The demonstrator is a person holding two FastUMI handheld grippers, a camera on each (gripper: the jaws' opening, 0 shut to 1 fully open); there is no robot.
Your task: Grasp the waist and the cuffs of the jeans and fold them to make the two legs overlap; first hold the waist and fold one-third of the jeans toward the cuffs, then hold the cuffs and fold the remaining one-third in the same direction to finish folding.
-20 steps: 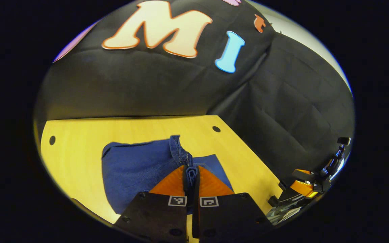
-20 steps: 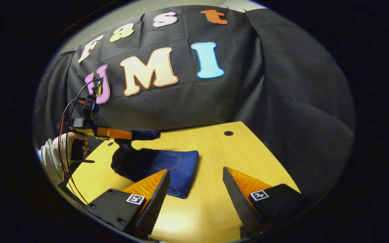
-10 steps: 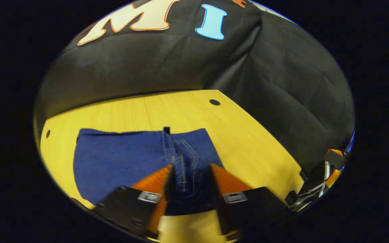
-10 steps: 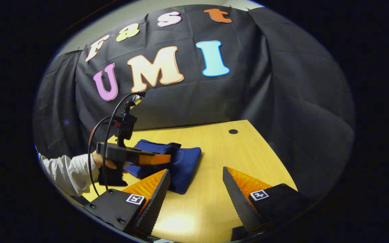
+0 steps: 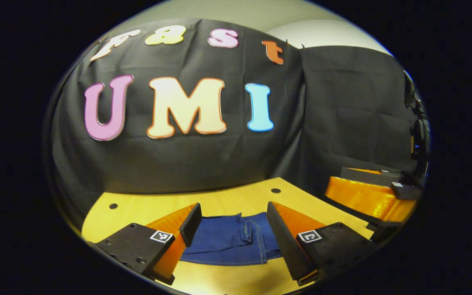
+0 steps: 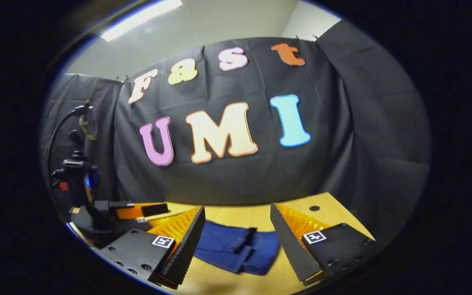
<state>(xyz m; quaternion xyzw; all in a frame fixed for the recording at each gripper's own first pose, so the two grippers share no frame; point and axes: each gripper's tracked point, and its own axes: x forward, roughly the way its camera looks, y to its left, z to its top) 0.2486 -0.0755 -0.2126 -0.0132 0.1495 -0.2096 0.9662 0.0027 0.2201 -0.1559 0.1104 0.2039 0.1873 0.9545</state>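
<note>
The left gripper stood with its jaws apart, empty, clear of the jeans. The right gripper was likewise spread and held nothing. The jeans lay on the worktop as a compact folded bundle, so both thirds appeared folded and the task looked finished or nearly so. Only a hole in the worktop showed beyond the jeans; nothing obstructed them.

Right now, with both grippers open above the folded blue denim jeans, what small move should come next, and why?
Probably draw both hands back from the wooden table. The folded blue denim jeans lie in a compact stack, and the left gripper and right gripper are open and apart from the cloth, so folding looks finished.
</note>
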